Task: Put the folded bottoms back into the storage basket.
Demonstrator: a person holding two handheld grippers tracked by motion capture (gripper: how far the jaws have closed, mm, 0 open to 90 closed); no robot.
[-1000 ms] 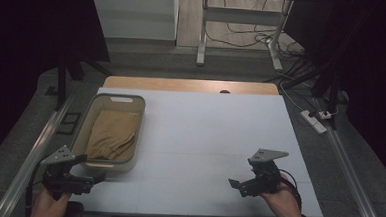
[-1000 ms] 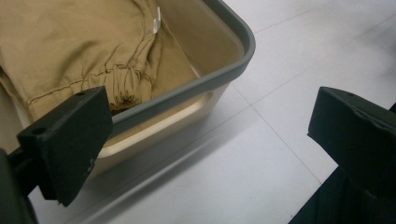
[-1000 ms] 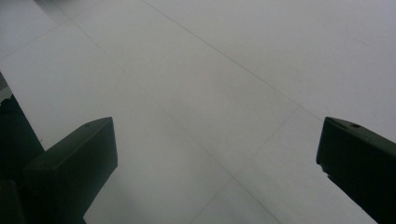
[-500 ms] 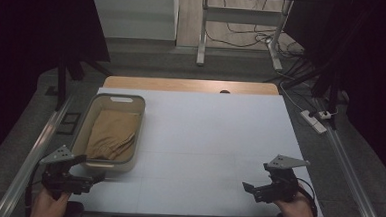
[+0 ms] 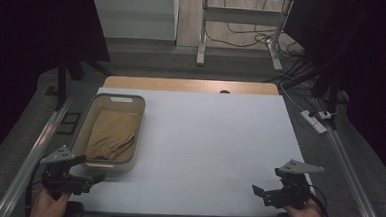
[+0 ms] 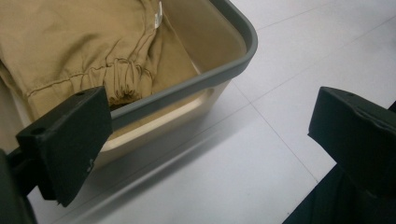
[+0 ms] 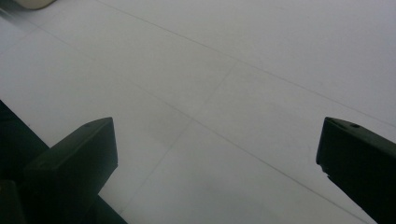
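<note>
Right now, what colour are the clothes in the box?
Tan-brown. The clothes show best in the left gripper view, lying folded inside the box.

A white desk (image 5: 209, 139) with faint grid lines takes up the middle of the high view, and a wooden strip (image 5: 189, 85) runs along its far edge. Grey floor (image 5: 193, 63) lies around it. Metal rails (image 5: 33, 152) flank the desk on both sides. A white power strip (image 5: 314, 121) lies on the floor to the right, well apart from the desk. Beyond the desk stand metal legs (image 5: 202, 36) of a frame, with black cables (image 5: 234, 38) trailing on wooden flooring behind them. A white wall panel (image 5: 133, 15) stands at far left.
</note>
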